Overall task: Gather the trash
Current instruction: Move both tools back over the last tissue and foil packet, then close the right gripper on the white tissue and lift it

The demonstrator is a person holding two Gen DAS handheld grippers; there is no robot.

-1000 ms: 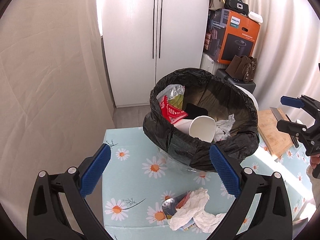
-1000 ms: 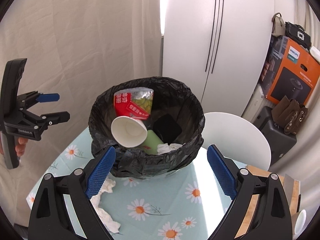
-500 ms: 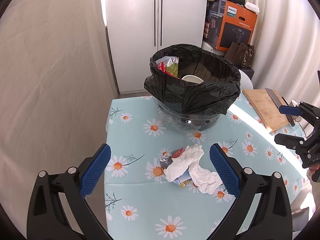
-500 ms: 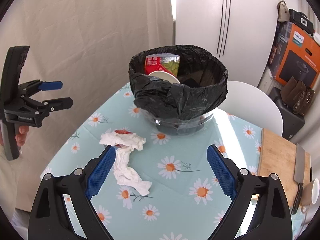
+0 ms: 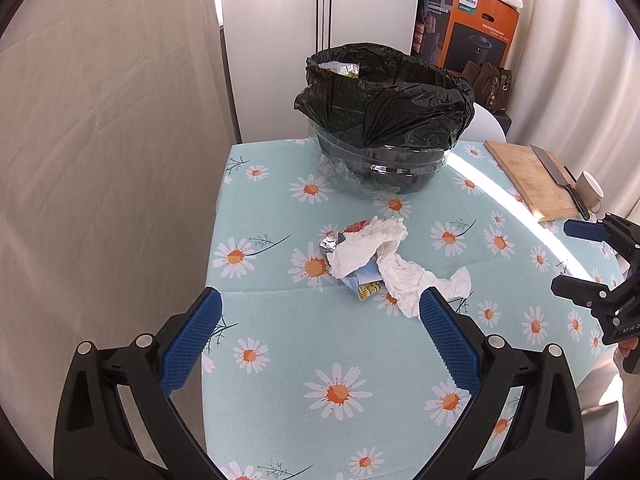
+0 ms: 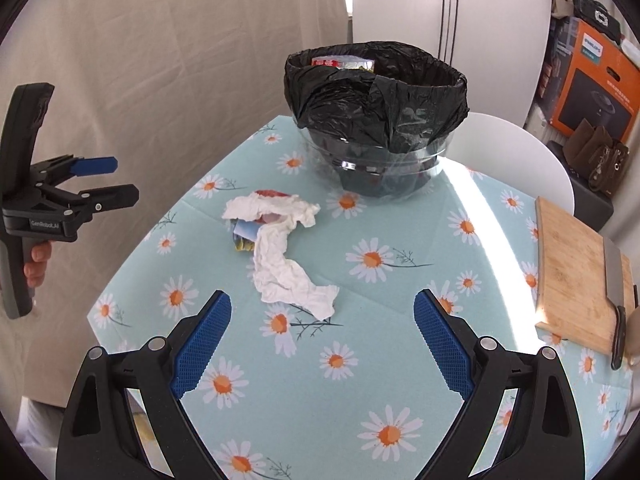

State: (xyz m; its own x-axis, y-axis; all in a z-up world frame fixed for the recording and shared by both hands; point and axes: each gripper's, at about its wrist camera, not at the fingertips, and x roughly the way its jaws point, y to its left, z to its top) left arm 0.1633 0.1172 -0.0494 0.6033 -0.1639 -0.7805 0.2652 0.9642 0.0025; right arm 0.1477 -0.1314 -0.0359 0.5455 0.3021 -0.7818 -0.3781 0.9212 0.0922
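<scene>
A pile of crumpled white tissue point(image 5: 384, 256) over snack wrappers point(image 5: 366, 286) lies on the daisy tablecloth; it also shows in the right wrist view point(image 6: 280, 256). A bin lined with a black bag point(image 5: 384, 108) stands behind it, with wrappers inside, also in the right wrist view point(image 6: 374, 96). My left gripper point(image 5: 320, 340) is open and empty, in front of the pile. My right gripper point(image 6: 322, 344) is open and empty, also short of the pile. Each gripper shows in the other's view, the right point(image 5: 580, 258) and the left point(image 6: 108, 180).
A wooden cutting board point(image 6: 576, 272) with a knife point(image 6: 616, 292) lies at the table's right edge, with a cup point(image 5: 592, 192) beside it. A white chair point(image 6: 516, 148) stands behind the table. Curtains hang to the left, a white wardrobe and boxes behind.
Both grippers have pulled back and down from above the bin. The bin now stands farther off and the tissue pile lies between the grippers and the bin.
</scene>
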